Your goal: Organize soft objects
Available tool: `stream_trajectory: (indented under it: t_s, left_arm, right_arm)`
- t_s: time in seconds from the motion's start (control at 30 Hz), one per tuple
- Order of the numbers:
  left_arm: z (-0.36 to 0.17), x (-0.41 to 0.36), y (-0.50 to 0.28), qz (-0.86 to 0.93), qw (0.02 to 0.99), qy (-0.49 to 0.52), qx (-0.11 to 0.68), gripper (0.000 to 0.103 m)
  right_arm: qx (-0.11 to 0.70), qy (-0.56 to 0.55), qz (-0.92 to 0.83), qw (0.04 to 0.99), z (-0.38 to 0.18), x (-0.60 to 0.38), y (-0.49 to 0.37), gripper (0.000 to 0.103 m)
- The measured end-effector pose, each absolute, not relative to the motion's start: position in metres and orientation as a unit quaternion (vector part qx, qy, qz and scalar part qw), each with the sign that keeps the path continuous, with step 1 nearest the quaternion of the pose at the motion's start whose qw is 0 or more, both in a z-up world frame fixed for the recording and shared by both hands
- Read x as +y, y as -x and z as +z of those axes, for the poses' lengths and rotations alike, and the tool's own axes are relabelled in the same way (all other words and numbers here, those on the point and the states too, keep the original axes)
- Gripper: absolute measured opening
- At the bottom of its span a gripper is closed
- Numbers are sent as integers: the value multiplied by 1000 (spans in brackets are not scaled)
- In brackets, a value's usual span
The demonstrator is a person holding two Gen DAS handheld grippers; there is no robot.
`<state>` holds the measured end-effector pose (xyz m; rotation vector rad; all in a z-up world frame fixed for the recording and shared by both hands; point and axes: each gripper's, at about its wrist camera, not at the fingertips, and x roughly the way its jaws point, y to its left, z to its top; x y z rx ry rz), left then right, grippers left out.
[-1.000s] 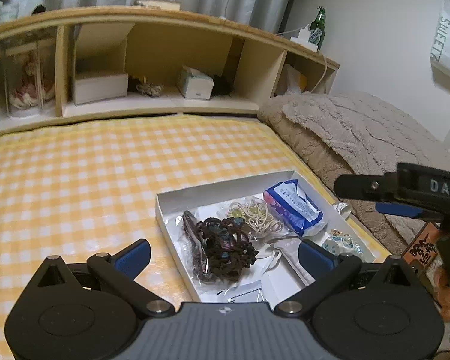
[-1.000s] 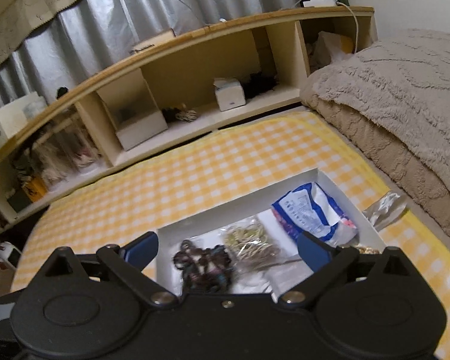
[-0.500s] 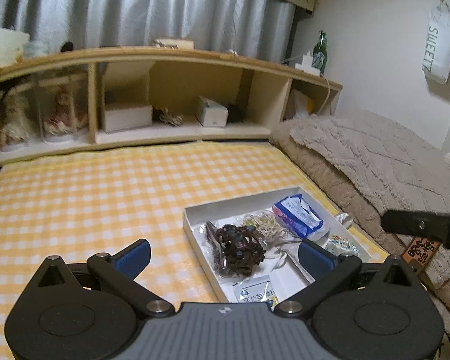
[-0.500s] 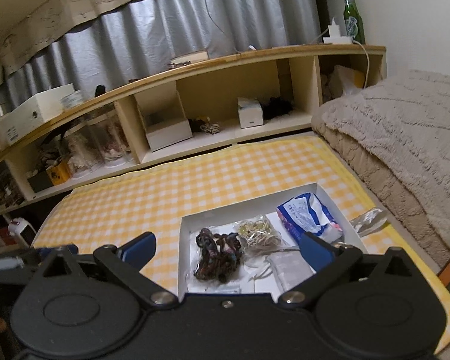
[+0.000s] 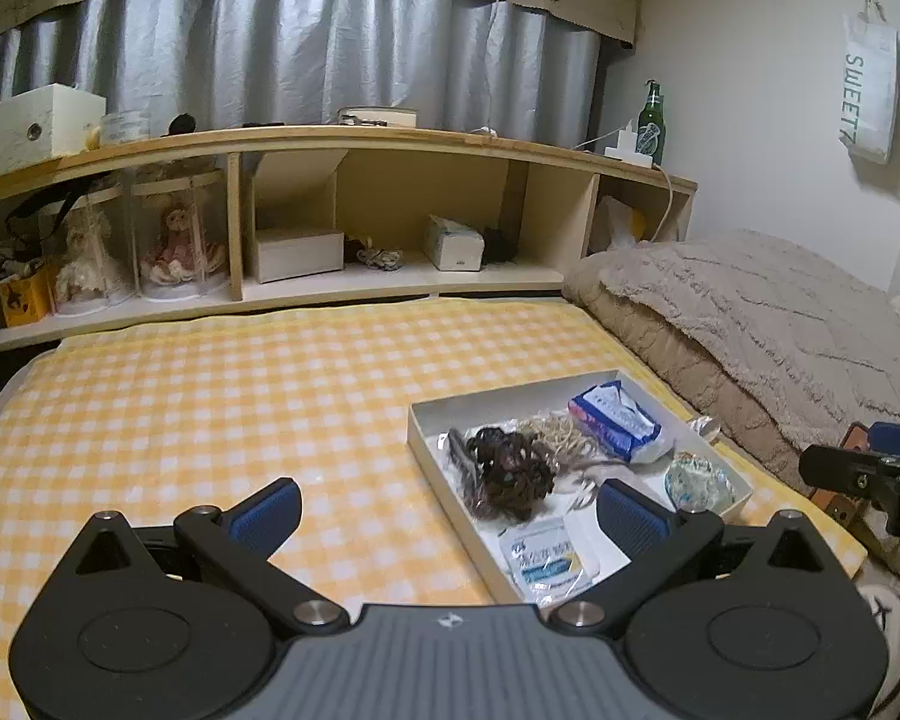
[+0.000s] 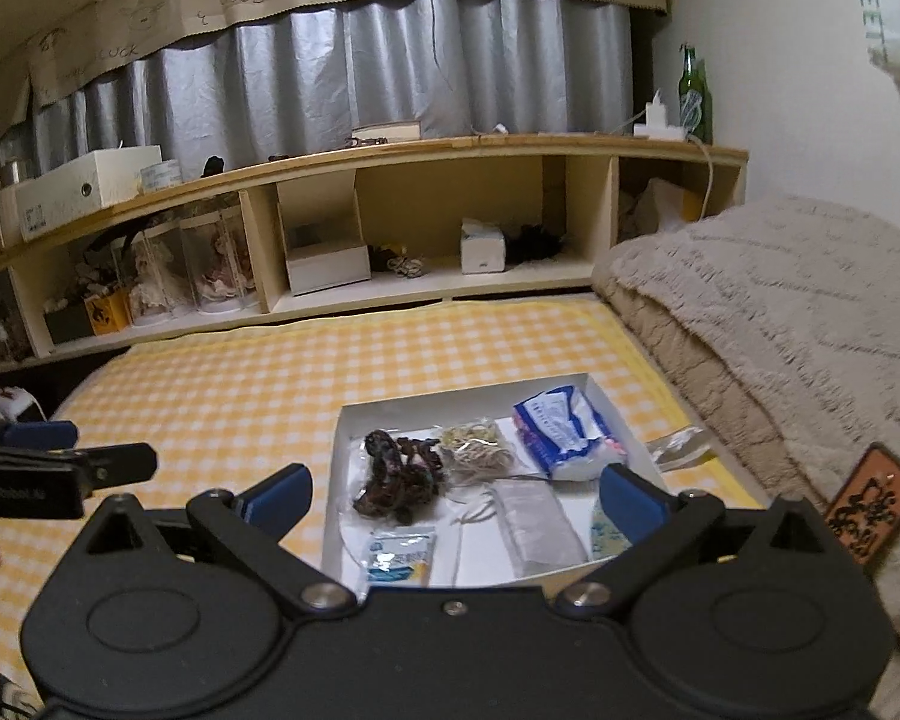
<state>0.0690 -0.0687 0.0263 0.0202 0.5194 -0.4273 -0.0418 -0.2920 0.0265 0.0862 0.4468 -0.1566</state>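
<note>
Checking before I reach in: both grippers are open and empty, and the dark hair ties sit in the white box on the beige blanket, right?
Not quite. The white box rests on the yellow checked cloth, beside the beige blanket, as the right wrist view shows. The rest holds.

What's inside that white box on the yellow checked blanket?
Inside the white box: a dark tangled bundle, pale rubber bands, a blue-and-white packet and some small clear packets. The gripper hides the box's near edge.

left gripper (image 5: pixel 450 507): pulled up and back | right gripper (image 6: pixel 453 495): likewise | white box (image 6: pixel 624 420): now farther off
</note>
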Motion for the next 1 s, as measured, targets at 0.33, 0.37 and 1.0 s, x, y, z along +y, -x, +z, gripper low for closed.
stream_trajectory:
  t_s: [0.33, 0.37, 1.0]
  left_arm:
    - [7, -56, -49, -170, 953, -34, 249, 103]
    - [5, -55, -48, -170, 953, -34, 249, 103]
    - [-8, -51, -39, -161, 957, -32, 239, 103]
  right_arm:
    - [216, -22, -106, 970, 5, -277, 62, 103]
    - [216, -22, -108, 970, 3, -276, 63, 103]
    - [199, 15, -126, 972, -11, -265, 67, 103]
